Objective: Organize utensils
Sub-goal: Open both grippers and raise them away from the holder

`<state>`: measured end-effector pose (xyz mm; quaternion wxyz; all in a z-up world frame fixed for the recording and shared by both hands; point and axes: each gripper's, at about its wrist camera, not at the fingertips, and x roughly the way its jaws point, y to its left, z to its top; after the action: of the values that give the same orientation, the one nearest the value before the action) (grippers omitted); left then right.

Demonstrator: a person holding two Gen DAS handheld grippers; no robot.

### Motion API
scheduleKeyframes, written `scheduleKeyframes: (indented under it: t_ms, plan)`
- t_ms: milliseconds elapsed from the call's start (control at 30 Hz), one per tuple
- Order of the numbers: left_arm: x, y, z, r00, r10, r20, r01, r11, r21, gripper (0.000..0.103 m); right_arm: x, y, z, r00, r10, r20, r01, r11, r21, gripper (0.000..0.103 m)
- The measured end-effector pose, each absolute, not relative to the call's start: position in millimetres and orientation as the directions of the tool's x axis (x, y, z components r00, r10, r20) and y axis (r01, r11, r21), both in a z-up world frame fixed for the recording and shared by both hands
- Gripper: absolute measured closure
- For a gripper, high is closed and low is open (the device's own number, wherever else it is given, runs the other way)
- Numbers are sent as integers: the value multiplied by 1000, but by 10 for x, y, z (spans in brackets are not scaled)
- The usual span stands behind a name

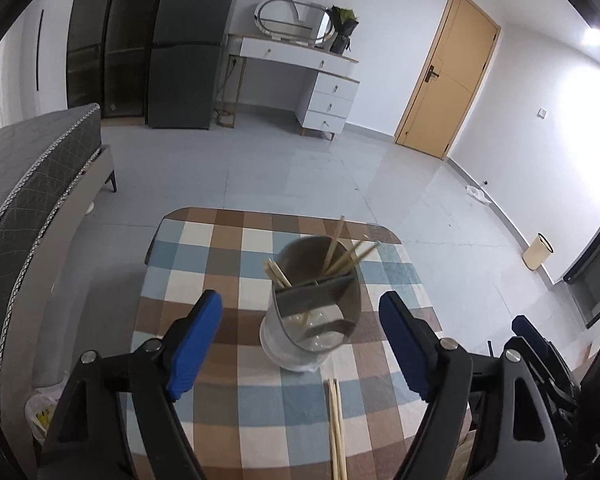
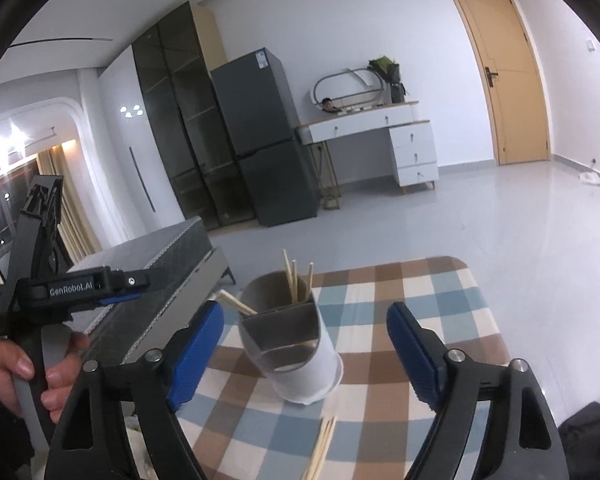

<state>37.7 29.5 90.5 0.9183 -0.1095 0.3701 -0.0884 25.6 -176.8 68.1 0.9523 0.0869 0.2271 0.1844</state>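
Note:
A grey and white cylindrical utensil holder (image 1: 314,312) stands on the checked tablecloth (image 1: 220,248); it also shows in the right wrist view (image 2: 292,344). Several wooden chopsticks (image 1: 348,254) stick up from its compartments, also in the right wrist view (image 2: 296,280). More loose chopsticks (image 1: 337,428) lie on the cloth in front of the holder, also in the right wrist view (image 2: 322,450). My left gripper (image 1: 300,340) is open and empty, its blue pads on either side of the holder, short of it. My right gripper (image 2: 306,356) is open and empty likewise.
The small table's far edge (image 1: 284,213) drops to a grey tiled floor. A bed (image 1: 32,168) stands to the left. A dark fridge (image 2: 260,140), a white dressing table (image 2: 384,136) and a wooden door (image 2: 500,68) line the far wall.

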Motion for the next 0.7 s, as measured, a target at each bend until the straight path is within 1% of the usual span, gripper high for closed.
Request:
scheduleKeyframes:
  t_ms: [267,400,500,533,633,700]
  plan:
    - [-71,129,925,748,-191,-635,75,976,-205,26,-35,-1815,582,830,383,-405,-301,920,251,18]
    - [-340,98,989,784,-176,-596,58,976,-211,25,-117,-1896,504,838,371,-401,-285,923,258,14]
    - [-485,68,988,793,-175,-584,45,972,-231,24,-143,-1972,409,837,358,-413,-262,926,273,14]
    - [-519,54,987,789,-177,-588,38,970,-241,21,-135,-1998,376,831,362,-422,-255,923,288,14]
    - [-593,2,968,762,-206,-613,28,957,-288,21,-173,-2044,354,832,365,-419,-253,920,299,14]
    - [-647,-56,972,740,-207,-640,14,956,-292,21,-211,-2068,347,834,370,-410,-260,918,300,14]
